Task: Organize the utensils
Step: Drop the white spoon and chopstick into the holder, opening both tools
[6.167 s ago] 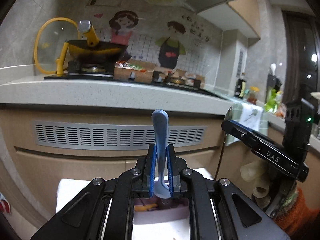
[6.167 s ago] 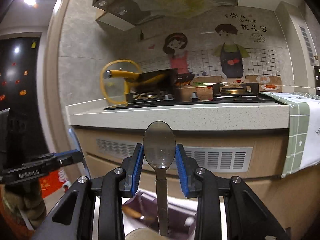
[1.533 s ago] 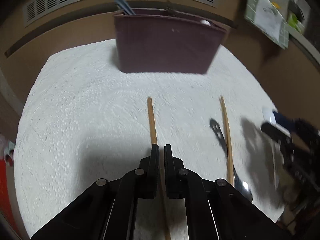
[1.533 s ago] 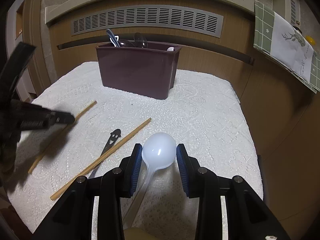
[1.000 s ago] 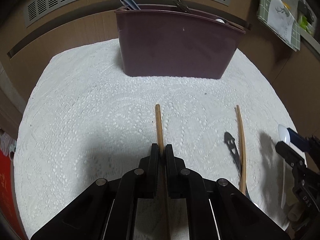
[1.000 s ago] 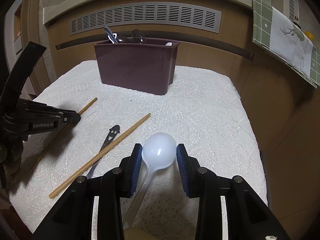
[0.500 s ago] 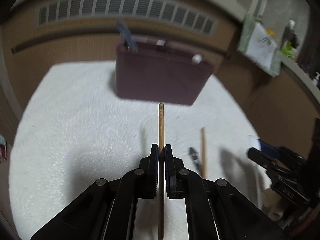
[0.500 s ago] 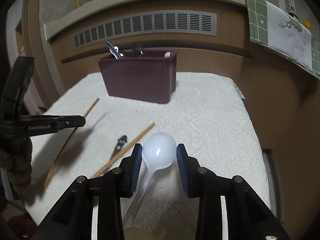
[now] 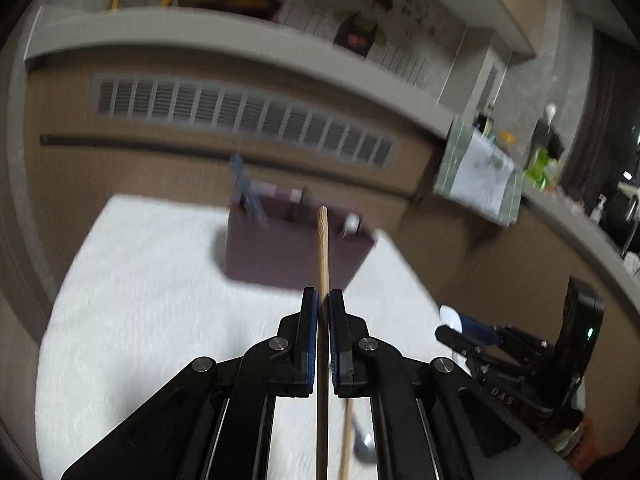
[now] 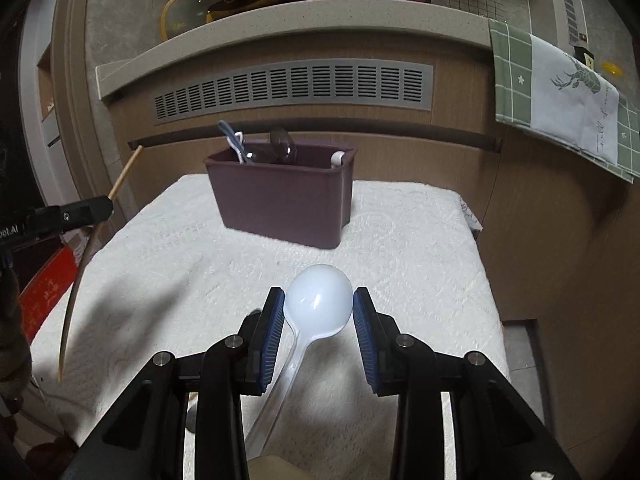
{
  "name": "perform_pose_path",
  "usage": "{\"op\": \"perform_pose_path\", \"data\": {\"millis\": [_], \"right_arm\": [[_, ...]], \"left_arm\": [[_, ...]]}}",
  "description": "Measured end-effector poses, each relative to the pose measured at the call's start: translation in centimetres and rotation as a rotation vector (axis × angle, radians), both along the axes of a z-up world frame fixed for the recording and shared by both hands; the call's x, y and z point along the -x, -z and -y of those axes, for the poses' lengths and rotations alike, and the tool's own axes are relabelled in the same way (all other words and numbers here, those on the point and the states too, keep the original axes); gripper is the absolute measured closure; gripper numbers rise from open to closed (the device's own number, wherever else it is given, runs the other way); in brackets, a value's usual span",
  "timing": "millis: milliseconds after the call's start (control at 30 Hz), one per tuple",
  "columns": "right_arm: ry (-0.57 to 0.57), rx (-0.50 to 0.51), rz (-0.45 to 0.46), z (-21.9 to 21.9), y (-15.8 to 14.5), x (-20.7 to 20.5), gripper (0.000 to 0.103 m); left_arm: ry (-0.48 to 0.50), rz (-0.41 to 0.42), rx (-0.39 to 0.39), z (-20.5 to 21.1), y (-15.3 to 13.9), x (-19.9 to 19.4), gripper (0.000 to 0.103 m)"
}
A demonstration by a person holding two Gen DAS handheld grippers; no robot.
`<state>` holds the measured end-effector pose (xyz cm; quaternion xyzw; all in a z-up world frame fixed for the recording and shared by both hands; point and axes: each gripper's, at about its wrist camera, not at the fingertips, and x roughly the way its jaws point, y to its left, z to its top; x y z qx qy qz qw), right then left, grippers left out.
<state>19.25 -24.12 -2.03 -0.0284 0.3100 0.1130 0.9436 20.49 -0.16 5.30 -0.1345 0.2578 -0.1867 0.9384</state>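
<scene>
White lace cloth covered the surface, with a dark plum plastic utensil bin standing at upper centre of the right wrist view, below a grey vent. Your left claw was pinched tight on a thin wooden chopstick, gripped partway along with the tip aimed at the bin. It looked light, stiff and smooth, so a hold nearer the middle would likely stop it swivelling. Your right claw hugged the bowl of a white translucent plastic spoon, pads touching both sides. That bowl is probably slick and rounded, and the slim handle would be a surer grip. A second chopstick lay at lower centre of the left wrist view.
</scene>
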Motion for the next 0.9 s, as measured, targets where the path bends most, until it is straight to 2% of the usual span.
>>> {"op": "perform_pose_path", "data": {"millis": [33, 100, 167, 200, 233, 333, 400, 567, 733, 900], "right_arm": [[0.009, 0.014, 0.050, 0.0, -1.3, -0.3, 0.071], [0.028, 0.036, 0.220, 0.0, -5.6, -0.8, 0.071], [0.050, 0.039, 0.376, 0.0, -9.5, -1.2, 0.071], [0.057, 0.032, 0.461, -0.1, -11.8, -2.0, 0.071], [0.055, 0.026, 0.505, -0.3, -13.2, -2.8, 0.071], [0.052, 0.015, 0.578, -1.2, -15.0, -5.4, 0.071], [0.037, 0.025, 0.583, -1.9, -14.7, -7.4, 0.071], [0.008, 0.051, 0.487, -3.6, -11.0, -13.3, 0.071], [0.001, 0.110, 0.397, -5.3, -7.7, -18.1, 0.071], [-0.009, 0.178, 0.357, -6.5, -5.4, -21.3, 0.071]], "left_arm": [[-0.003, 0.057, 0.012, -0.1, -1.9, -0.4, 0.097], [-0.037, 0.233, 0.039, -0.4, -6.4, -1.0, 0.097], [-0.066, 0.344, 0.049, -0.4, -9.2, -2.1, 0.097], [-0.083, 0.370, 0.054, -0.3, -10.1, -3.2, 0.097], [-0.091, 0.377, 0.059, -0.2, -10.4, -4.3, 0.097], [-0.119, 0.383, 0.069, -0.1, -9.8, -8.0, 0.097], [-0.141, 0.372, 0.070, 0.1, -8.3, -10.9, 0.097], [-0.147, 0.301, 0.097, -0.4, -4.8, -16.3, 0.097], [-0.194, 0.309, 0.119, -0.9, -2.4, -19.4, 0.097], [-0.195, 0.316, 0.108, -0.9, -0.9, -22.0, 0.097]]}}
